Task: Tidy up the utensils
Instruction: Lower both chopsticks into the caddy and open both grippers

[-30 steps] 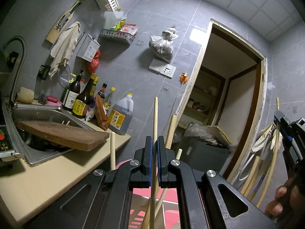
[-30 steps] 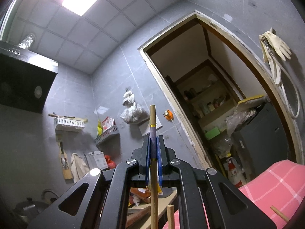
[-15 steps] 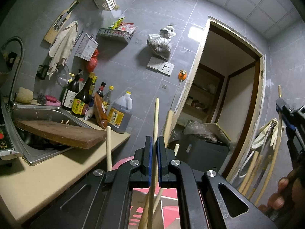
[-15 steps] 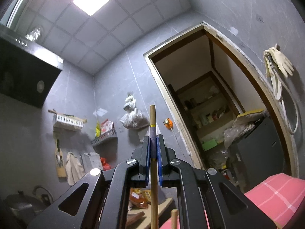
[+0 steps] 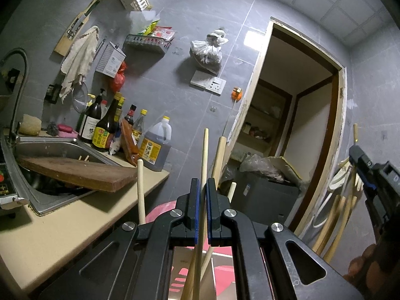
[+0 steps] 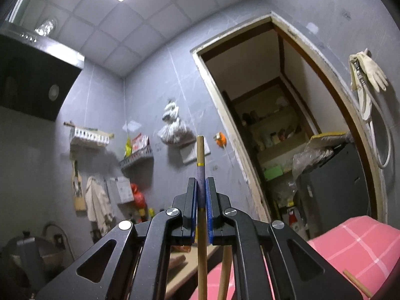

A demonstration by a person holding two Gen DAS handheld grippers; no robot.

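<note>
My left gripper [image 5: 202, 187] is shut on a thin pale wooden stick [image 5: 204, 150] that stands upright between its blue pads. Other wooden handles [image 5: 140, 187] [image 5: 218, 155] rise beside it from below, over something pink [image 5: 160, 210]. My right gripper [image 6: 201, 190] is shut on a wooden chopstick [image 6: 200, 150] with a purple and gold band, held upright. The right gripper also shows at the right edge of the left wrist view [image 5: 362, 160], with its stick tip above it.
A beige counter [image 5: 62, 225] holds a steel sink [image 5: 50, 150] with a wooden cutting board [image 5: 75, 172] across it, and several bottles [image 5: 155, 150] behind. An open doorway [image 5: 287, 125] is at right. Long pale handles [image 5: 335, 215] lean by the door frame. Pink checked cloth [image 6: 350, 245] lies low right.
Both grippers have tilted a little upward, so the scene has slid down in both views. Each still grips its stick.
</note>
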